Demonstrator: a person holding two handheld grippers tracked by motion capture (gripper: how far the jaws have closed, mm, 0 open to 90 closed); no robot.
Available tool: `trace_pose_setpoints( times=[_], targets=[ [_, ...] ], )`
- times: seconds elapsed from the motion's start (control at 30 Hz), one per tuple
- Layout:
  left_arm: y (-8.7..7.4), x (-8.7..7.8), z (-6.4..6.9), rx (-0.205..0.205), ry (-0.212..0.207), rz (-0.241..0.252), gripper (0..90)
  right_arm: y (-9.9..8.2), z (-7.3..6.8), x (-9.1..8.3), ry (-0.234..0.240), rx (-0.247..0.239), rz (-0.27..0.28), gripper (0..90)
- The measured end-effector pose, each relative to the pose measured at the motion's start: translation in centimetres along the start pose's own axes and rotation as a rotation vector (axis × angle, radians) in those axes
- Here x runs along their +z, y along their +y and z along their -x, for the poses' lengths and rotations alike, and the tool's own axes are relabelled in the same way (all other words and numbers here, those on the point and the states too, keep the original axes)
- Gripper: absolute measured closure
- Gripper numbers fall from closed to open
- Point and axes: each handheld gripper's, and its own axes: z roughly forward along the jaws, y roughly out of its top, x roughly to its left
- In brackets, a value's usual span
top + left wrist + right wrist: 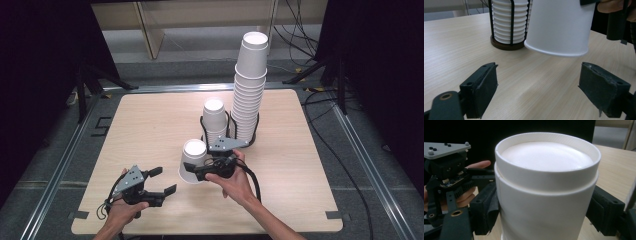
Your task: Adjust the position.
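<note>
The right gripper (197, 172) holds a white paper cup (192, 161) upside down, jaws pressed on its two sides, just in front of the black wire cup holder (229, 136) on the pale wooden table (150, 120). In the left gripper view the cup's rolled rim (556, 52) seems to hang slightly above the wood and tilted, though the gap is hard to judge.

The main risk is crushing: the wall is thin paper, and a harder squeeze would dent it oval, so it would jam on the short stack of white cups (215, 120) or the tall leaning stack of white cups (250, 85). That tall stack already bends to one side; a knock from the hand could topple it. A slack grip would let the smooth cup slip out.

The cup is plain matte white, tapered, with a recessed base (546, 155) ringed by a raised edge and a visible side seam.

The left gripper (152, 182) hovers near the table's front edge, jaws apart and holding nothing.
</note>
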Motion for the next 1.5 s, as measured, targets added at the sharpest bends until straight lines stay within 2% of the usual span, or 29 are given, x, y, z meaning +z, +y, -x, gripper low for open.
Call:
trace_pose_setpoints(
  times=[0.03, 0.07, 0.1, 0.17, 0.2, 0.3, 0.33, 0.37, 0.4, 0.43, 0.47, 0.53, 0.63, 0.67, 0.73, 0.8, 0.83, 0.9, 0.93, 0.97, 1.0, 1.03, 1.07, 1.13, 1.2, 1.23, 1.3, 1.43, 1.5],
  targets=[
    [0.1, -0.1, 0.1, 0.003, 0.007, -0.013, 14.8, -0.1, -0.2, 0.1, 0.006, 0.011, -0.002, 21.3],
    [0.1, 0.0, 0.2, 0.003, -0.002, -0.004, 14.8, 0.0, -0.1, 0.1, 0.011, -0.014, 0.002, 21.3],
    [0.0, 0.2, 0.2, 0.001, -0.023, 0.016, 14.8, -0.1, -0.3, 0.2, 0.018, 0.000, -0.007, 21.3],
    [0.1, 0.1, 0.4, 0.010, -0.027, 0.004, 14.7, -0.2, -0.5, 0.4, 0.039, 0.007, -0.002, 21.4],
    [0.0, 0.3, 0.5, 0.013, -0.047, 0.026, 14.7, -0.2, -0.4, 0.5, 0.030, -0.016, 0.004, 21.4],
    [0.1, 0.3, 0.7, 0.021, -0.041, 0.005, 14.7, -0.2, -1.0, 0.7, 0.061, 0.023, -0.010, 21.4],
    [0.1, 0.3, 0.8, 0.017, -0.038, 0.008, 14.7, -0.2, -0.9, 0.8, 0.054, -0.023, -0.001, 21.4],
    [0.1, 0.3, 0.8, 0.013, -0.038, 0.006, 14.8, -0.2, -0.8, 1.0, 0.065, -0.042, 0.007, 21.4],
    [0.1, 0.3, 0.8, 0.016, -0.037, 0.003, 14.7, -0.2, -1.1, 1.0, 0.059, -0.023, -0.004, 21.4],
    [0.0, 0.6, 0.7, 0.011, -0.053, 0.026, 14.7, -0.2, -1.3, 1.0, 0.073, -0.004, -0.013, 21.4],
    [0.0, 0.6, 0.7, 0.012, -0.052, 0.024, 14.7, -0.2, -1.3, 1.1, 0.067, -0.029, -0.006, 21.5],
    [0.1, 0.6, 0.9, 0.016, -0.048, 0.007, 14.3, -0.3, -1.4, 1.3, 0.071, -0.034, -0.009, 21.6],
    [0.0, 1.0, 1.1, 0.022, -0.072, 0.022, 14.4, -0.4, -1.6, 1.6, 0.076, -0.043, -0.008, 21.6],
    [0.0, 1.0, 1.1, 0.021, -0.075, 0.022, 14.3, -0.4, -1.8, 1.8, 0.091, -0.031, -0.011, 21.7],
    [0.1, 1.0, 1.2, 0.030, -0.059, 0.001, 12.0, -0.4, -1.9, 1.9, 0.084, -0.044, -0.019, 21.7],
    [0.0, 1.2, 1.3, 0.018, -0.069, 0.016, 9.1, -0.5, -2.2, 2.1, 0.089, -0.049, -0.014, 21.8],
    [0.0, 1.2, 1.3, 0.022, -0.060, 0.007, 8.0, -0.5, -2.2, 2.3, 0.098, -0.054, -0.010, 21.8],
    [0.1, 1.2, 1.4, 0.017, -0.053, -0.002, 5.7, -0.5, -2.6, 2.4, 0.098, -0.053, -0.016, 21.8],
    [0.0, 1.3, 1.4, 0.008, -0.058, 0.010, 5.3, -0.6, -2.7, 2.6, 0.108, -0.047, -0.017, 21.8],
    [0.1, 1.2, 1.4, 0.014, -0.049, -0.008, 5.8, -0.6, -2.9, 2.6, 0.107, -0.046, -0.026, 21.8],
    [0.0, 1.5, 1.4, 0.006, -0.063, 0.019, 4.9, -0.6, -3.0, 2.7, 0.116, -0.044, -0.024, 21.8],
    [0.0, 1.5, 1.4, 0.017, -0.064, 0.011, 4.5, -0.6, -3.2, 2.9, 0.128, -0.044, -0.010, 21.8],
    [0.0, 1.5, 1.4, 0.018, -0.059, 0.010, 4.1, -0.6, -3.3, 2.8, 0.122, -0.048, -0.023, 21.9],
    [0.0, 1.4, 1.5, 0.025, -0.057, 0.004, 4.0, -0.6, -3.5, 2.9, 0.131, -0.034, -0.027, 21.8],
    [0.0, 1.4, 1.5, 0.029, -0.059, 0.005, 4.2, -0.6, -3.5, 2.9, 0.129, -0.044, -0.020, 21.8],
    [-0.1, 1.5, 1.4, 0.018, -0.064, 0.019, 4.2, -0.6, -3.5, 3.1, 0.140, -0.041, -0.009, 21.8],
    [-0.1, 1.4, 1.3, 0.011, -0.069, 0.004, 4.0, -0.7, -3.5, 3.1, 0.144, -0.030, -0.009, 21.8],
    [-0.1, 1.3, 1.4, 0.009, -0.062, -0.009, 7.9, -0.7, -3.3, 3.0, 0.144, -0.024, -0.028, 21.0],
    [-0.2, 1.4, 1.4, 0.011, -0.072, 0.007, 9.8, -0.8, -3.2, 3.1, 0.156, -0.016, -0.021, 20.3]
  ],
)
